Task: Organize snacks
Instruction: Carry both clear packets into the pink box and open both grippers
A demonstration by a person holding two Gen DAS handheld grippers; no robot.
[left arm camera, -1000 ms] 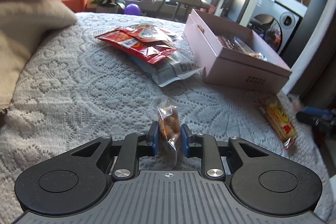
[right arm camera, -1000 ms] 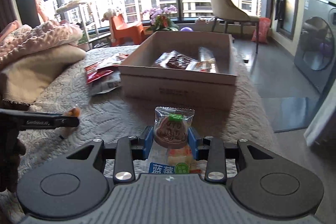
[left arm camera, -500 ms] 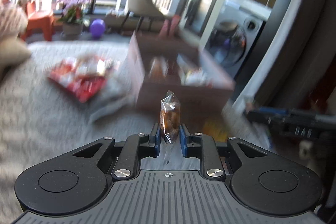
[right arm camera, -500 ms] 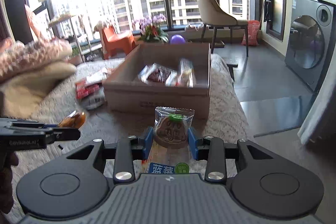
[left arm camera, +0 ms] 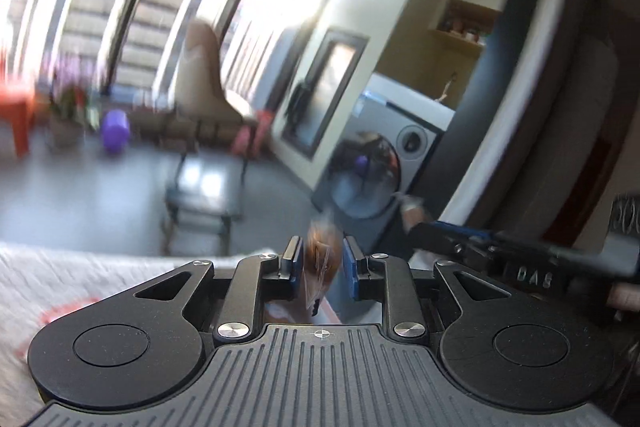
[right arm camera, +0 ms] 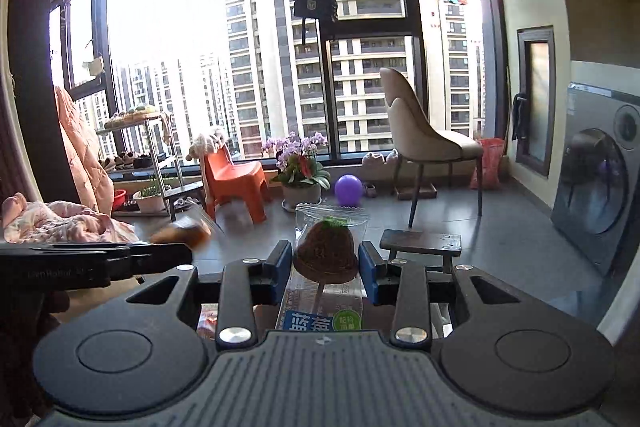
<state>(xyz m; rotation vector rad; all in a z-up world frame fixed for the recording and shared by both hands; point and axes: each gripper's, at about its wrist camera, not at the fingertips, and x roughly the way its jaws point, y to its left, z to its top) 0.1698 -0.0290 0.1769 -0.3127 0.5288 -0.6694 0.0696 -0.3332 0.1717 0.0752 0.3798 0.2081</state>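
Left gripper: jaws nearly closed, clamped on a small clear packet of brown snacks, its long axis upright. Right gripper: jaws part-open, gripping a wrapped brown cake, also upright. Both are raised, side by side, the left just beside the right. The bed lies below; the destination is not identifiable in either view, so the nearer hand cannot be determined.
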